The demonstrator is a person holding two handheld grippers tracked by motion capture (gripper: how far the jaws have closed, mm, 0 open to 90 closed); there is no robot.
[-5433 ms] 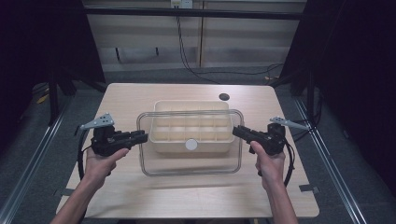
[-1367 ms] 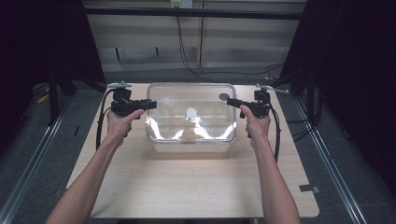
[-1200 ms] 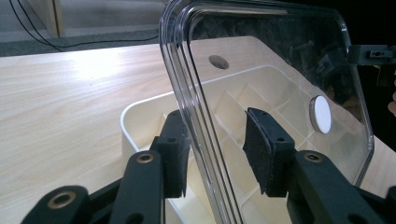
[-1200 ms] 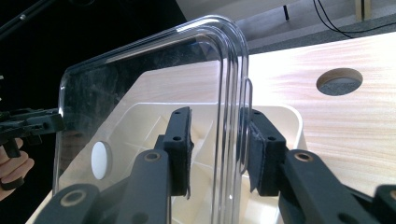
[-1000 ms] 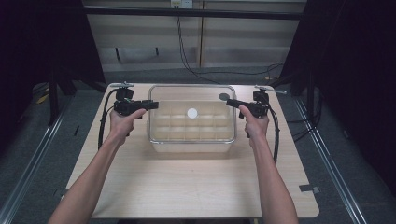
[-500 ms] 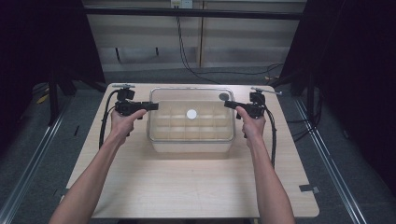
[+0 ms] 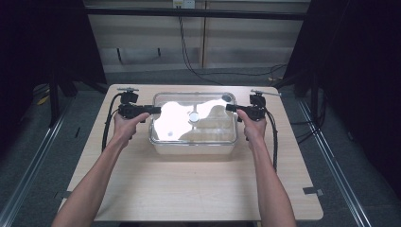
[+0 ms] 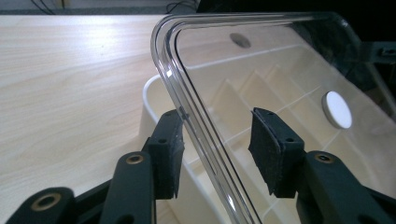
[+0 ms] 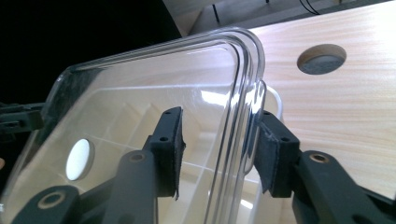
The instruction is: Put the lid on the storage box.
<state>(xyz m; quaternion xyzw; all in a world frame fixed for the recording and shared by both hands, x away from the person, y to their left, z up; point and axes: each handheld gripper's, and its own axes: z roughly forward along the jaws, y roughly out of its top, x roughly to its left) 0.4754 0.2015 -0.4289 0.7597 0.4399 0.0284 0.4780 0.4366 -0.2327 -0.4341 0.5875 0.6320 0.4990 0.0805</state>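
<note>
A clear plastic lid (image 7: pixel 208 127) with a white round disc (image 7: pixel 194 117) at its middle lies over a cream divided box (image 7: pixel 194 147) at the table's centre. My left gripper (image 7: pixel 158 109) is at the lid's far left corner and my right gripper (image 7: pixel 228 108) at its far right corner. In the left gripper view the lid's rim (image 8: pixel 187 107) passes between the jaws of the left gripper (image 8: pixel 215 144), which stand apart. In the right gripper view the lid's rim (image 9: pixel 243 107) runs between the spread jaws of the right gripper (image 9: pixel 219 149). The box's compartments (image 8: pixel 280 93) show through the lid.
The wooden table (image 7: pixel 189 189) has a round grey hole (image 7: pixel 227 98) just behind the box at the right. Black cables (image 7: pixel 108 127) trail from both grippers along the forearms. Dark floor and metal rails lie past the table's edges.
The lid came from in front of the box up and over it. Both grippers moved to the box's far corners. Glare now covers the lid, which was plain half a second ago.
</note>
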